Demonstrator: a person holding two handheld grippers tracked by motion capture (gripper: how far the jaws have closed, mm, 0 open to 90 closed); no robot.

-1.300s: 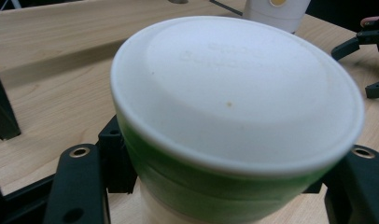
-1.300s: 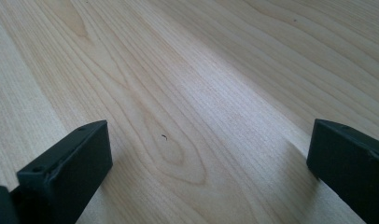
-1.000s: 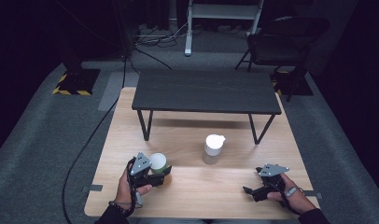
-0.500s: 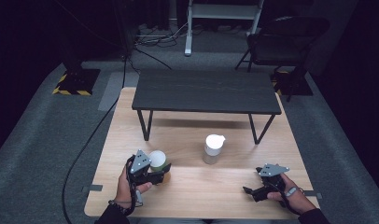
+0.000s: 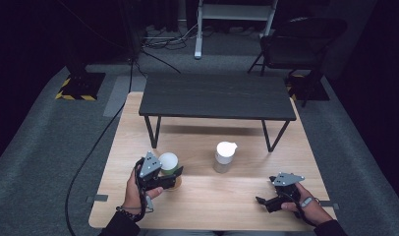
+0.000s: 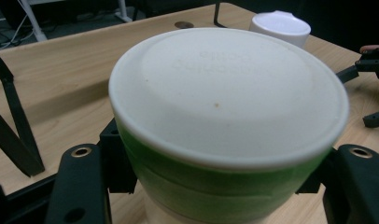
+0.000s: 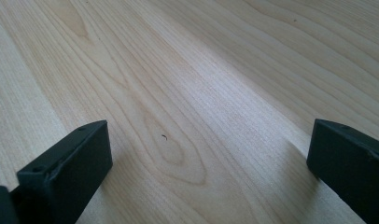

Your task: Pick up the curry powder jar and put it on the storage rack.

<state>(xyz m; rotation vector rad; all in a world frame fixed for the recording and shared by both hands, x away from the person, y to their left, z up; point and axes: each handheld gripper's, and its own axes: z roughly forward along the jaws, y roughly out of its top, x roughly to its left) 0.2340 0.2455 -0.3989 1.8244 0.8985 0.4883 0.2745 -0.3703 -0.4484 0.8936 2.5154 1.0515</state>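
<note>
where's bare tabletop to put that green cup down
Bare wood lies between the green cup in the left gripper and the right gripper, in front of the white jar. Tighter under the dark bench.

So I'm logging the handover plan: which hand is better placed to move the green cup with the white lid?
Left. The left gripper is already clamped on the green cup, while the right gripper rests open on the table, well apart from it.

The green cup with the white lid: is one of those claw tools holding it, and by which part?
Yes. The left gripper clamps the green cup by its sides, just under the white lid. The right gripper holds nothing.
</note>
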